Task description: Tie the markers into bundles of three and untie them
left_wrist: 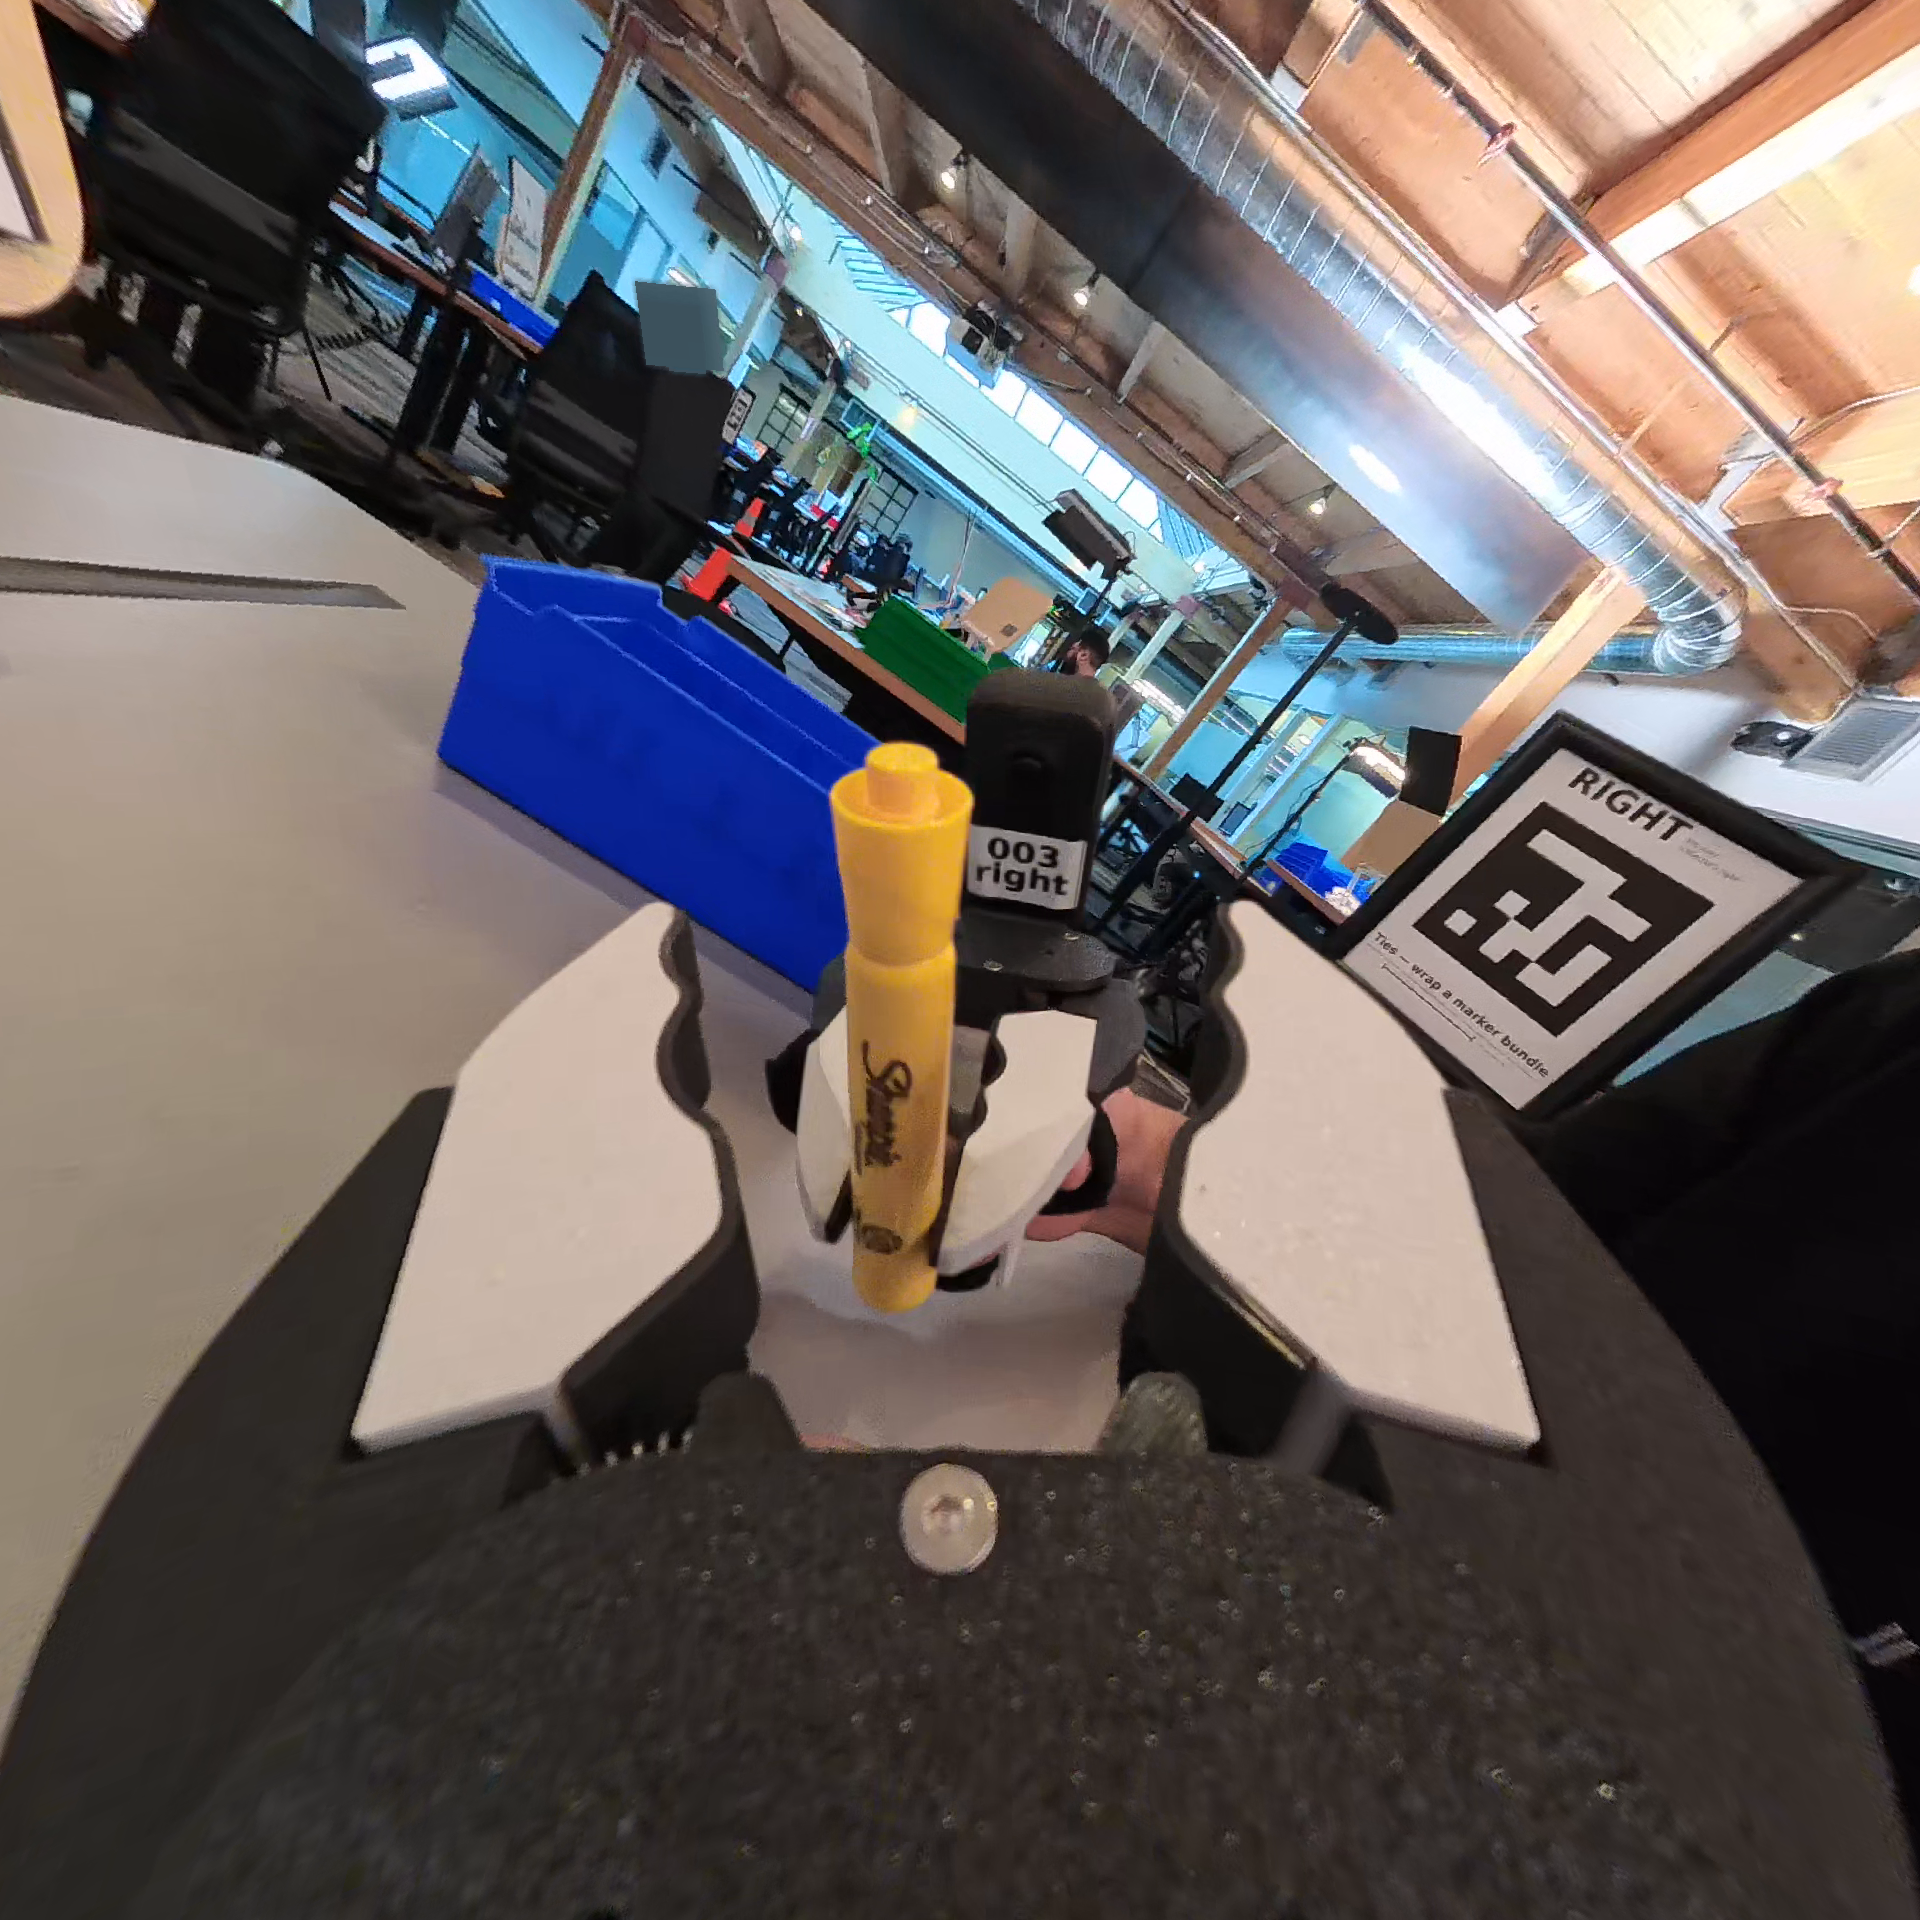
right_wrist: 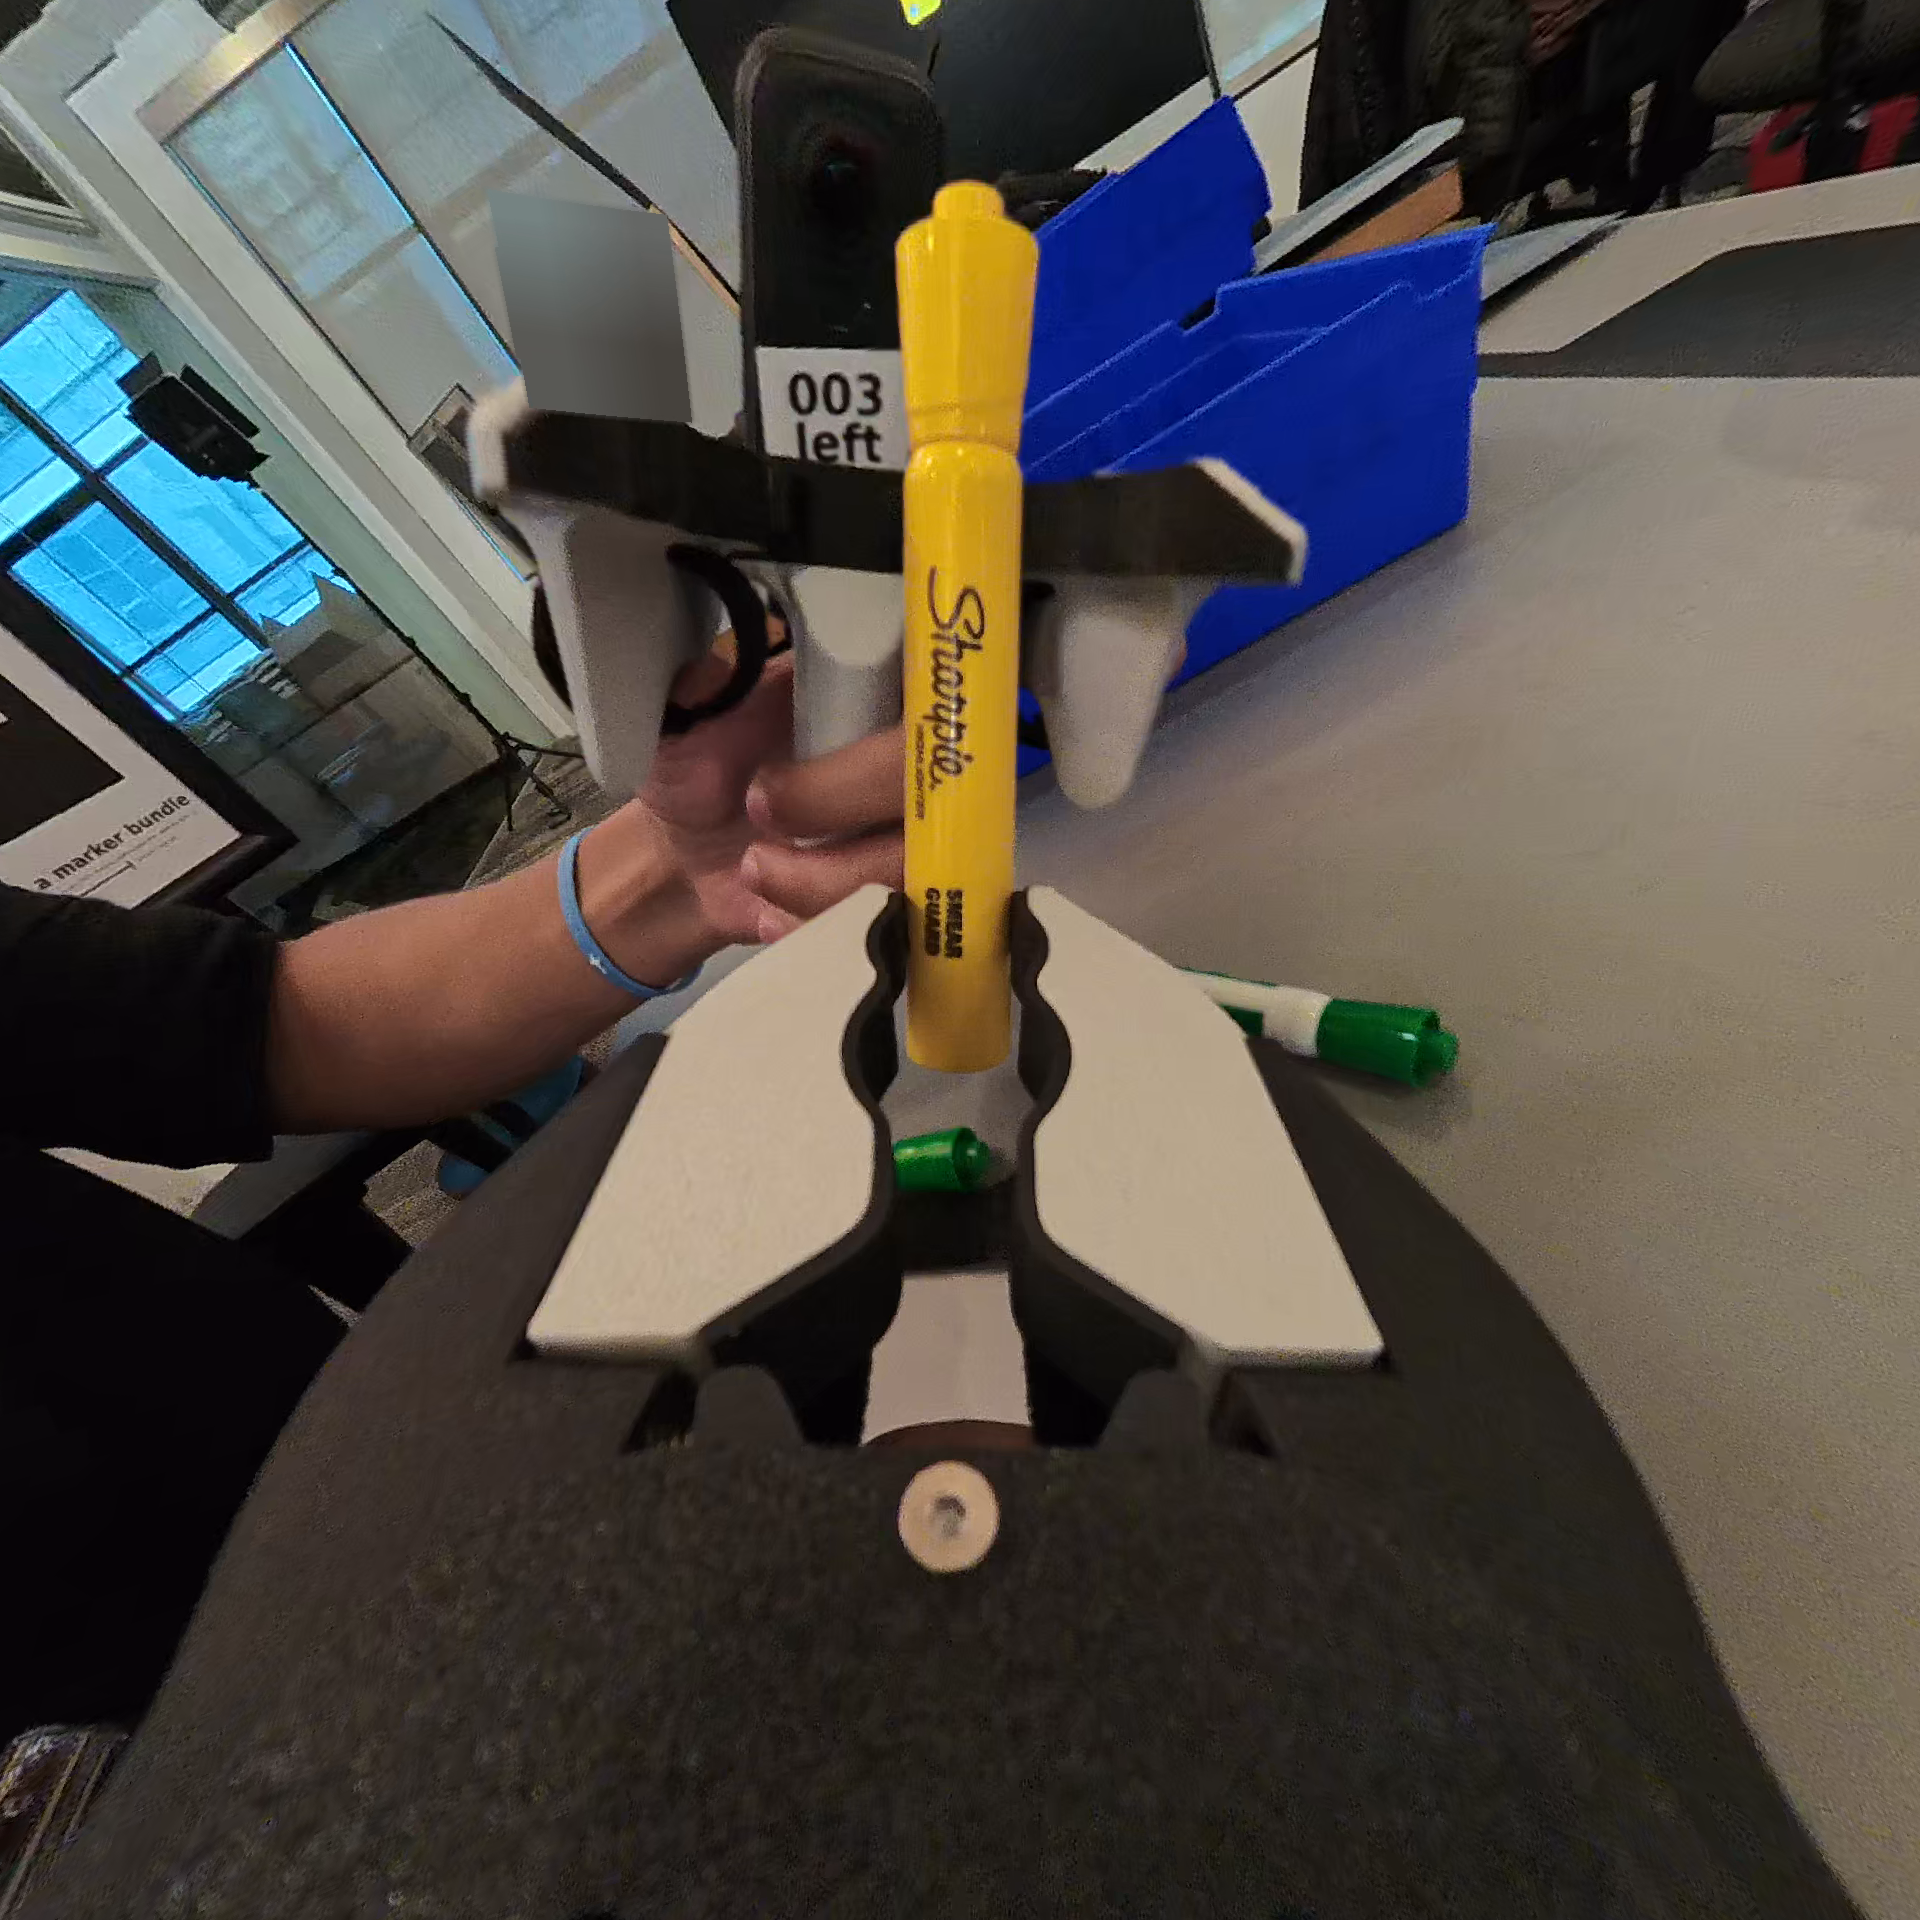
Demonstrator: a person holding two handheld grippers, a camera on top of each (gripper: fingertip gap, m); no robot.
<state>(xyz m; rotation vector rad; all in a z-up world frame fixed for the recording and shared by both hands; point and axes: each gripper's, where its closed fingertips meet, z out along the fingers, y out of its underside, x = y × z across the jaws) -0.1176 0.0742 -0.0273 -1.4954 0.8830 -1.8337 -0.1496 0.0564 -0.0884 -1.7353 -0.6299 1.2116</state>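
A yellow marker point(right_wrist: 961, 623) stands upright, cap up. My right gripper point(right_wrist: 961, 914) is shut on its lower end. In the left wrist view the same marker point(left_wrist: 899, 1039) shows held in the right gripper point(left_wrist: 894, 1236) straight ahead. My left gripper point(left_wrist: 951, 935) is wide open and empty, facing the marker, which shows in the gap between its fingers without touching them. The left gripper also shows in the right wrist view point(right_wrist: 883, 488), just behind the marker. Two green markers lie on the table below, one point(right_wrist: 1340, 1034) to the right and one point(right_wrist: 940, 1158) partly hidden under my right fingers.
A blue plastic bin point(left_wrist: 644, 758) stands on the grey table point(left_wrist: 208, 831) behind the grippers; it also shows in the right wrist view point(right_wrist: 1299, 416). A framed sign point(left_wrist: 1569, 925) stands at the table's side. The person's hand point(right_wrist: 727, 831) and dark sleeve are close by. Some 7 cm of space lies between my two pairs of fingers.
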